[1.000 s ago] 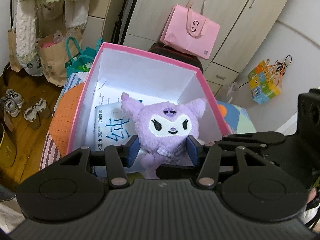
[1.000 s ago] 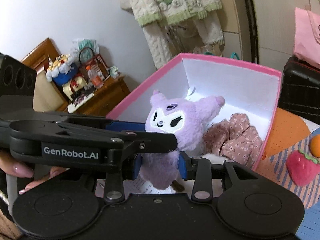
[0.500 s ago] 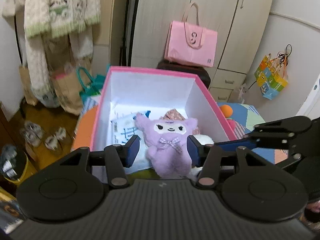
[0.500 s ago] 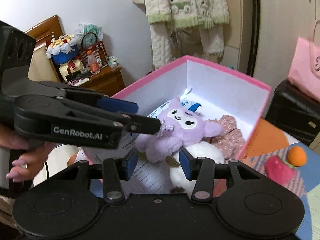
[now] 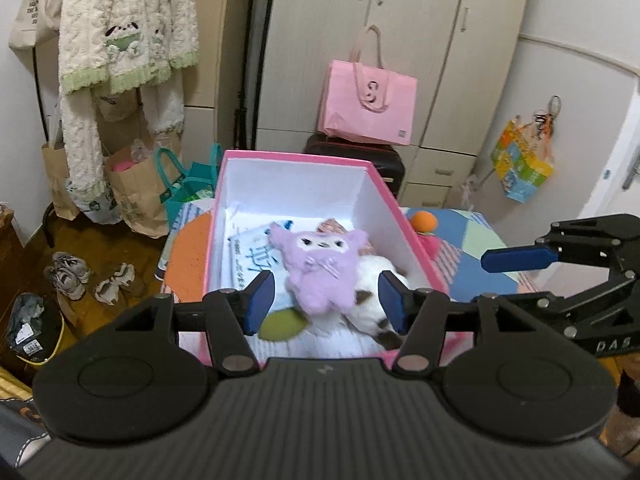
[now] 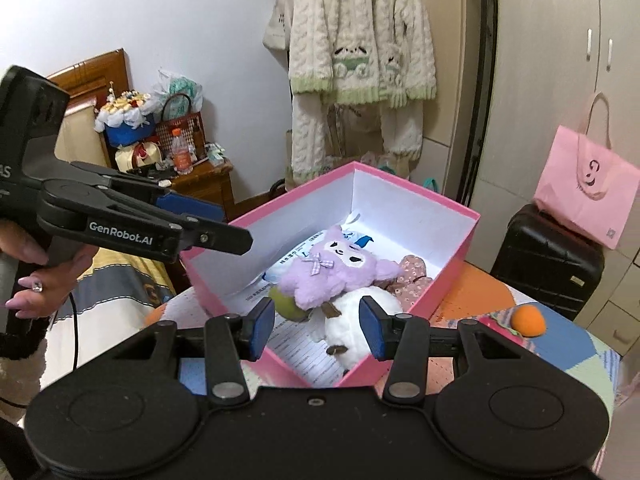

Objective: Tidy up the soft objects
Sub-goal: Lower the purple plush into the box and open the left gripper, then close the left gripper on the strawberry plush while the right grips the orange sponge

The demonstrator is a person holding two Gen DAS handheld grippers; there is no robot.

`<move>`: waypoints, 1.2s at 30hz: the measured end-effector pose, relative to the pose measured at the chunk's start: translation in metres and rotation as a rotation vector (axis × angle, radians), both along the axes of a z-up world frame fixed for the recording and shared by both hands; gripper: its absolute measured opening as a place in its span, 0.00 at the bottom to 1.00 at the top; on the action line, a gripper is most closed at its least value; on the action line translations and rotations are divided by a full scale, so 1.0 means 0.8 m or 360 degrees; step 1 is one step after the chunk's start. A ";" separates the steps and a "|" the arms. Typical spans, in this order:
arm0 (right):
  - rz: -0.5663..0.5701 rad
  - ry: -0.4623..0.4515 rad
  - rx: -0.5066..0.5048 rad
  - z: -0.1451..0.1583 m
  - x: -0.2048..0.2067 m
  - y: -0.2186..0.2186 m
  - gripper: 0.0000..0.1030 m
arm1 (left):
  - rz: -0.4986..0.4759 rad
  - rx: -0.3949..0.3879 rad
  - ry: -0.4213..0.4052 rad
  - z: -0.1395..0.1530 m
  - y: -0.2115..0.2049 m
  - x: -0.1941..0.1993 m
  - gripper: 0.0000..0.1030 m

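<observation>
A lived-in home bedroom. Left of the tall wardrobe (image 5: 400,52) hangs a knitted cardigan (image 5: 128,28), with shoes (image 5: 68,276) on the wooden floor below. A pink bag (image 5: 368,108) leans against its doors.

— Any writing you can read here?
— "GenRobot.AI", white on the black arm of the left gripper (image 6: 224,224), in the right wrist view.
— Anything on the other one?
— "DAS" on the right gripper's (image 5: 520,258) black body, in the left wrist view.
— And the packet (image 6: 296,260) in the box?
— Blue characters, too blurred to read.
</observation>
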State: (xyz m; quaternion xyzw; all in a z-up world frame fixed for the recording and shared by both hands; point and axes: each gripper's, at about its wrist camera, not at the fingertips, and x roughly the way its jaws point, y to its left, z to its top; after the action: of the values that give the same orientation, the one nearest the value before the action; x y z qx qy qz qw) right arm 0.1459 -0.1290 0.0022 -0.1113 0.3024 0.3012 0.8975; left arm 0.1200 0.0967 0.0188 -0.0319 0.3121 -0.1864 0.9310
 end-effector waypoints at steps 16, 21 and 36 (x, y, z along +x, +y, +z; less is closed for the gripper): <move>-0.0041 0.0012 0.0123 0.031 -0.091 -0.079 0.59 | -0.0358 -0.0105 -0.0030 0.033 -0.043 -0.081 0.64; -0.0110 -0.0004 0.0120 0.043 -0.107 -0.112 0.59 | -0.0437 -0.0116 -0.0083 0.035 -0.080 -0.087 0.66; -0.0334 -0.0047 0.0072 0.048 -0.072 -0.188 0.72 | -0.0570 -0.0051 -0.0078 0.014 -0.206 -0.039 0.70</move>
State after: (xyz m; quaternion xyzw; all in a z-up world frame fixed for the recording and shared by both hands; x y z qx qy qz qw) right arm 0.0880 -0.2793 0.0409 -0.0631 0.2924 0.2106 0.9307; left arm 0.0885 -0.0679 0.0297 0.0140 0.2869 -0.3548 0.8897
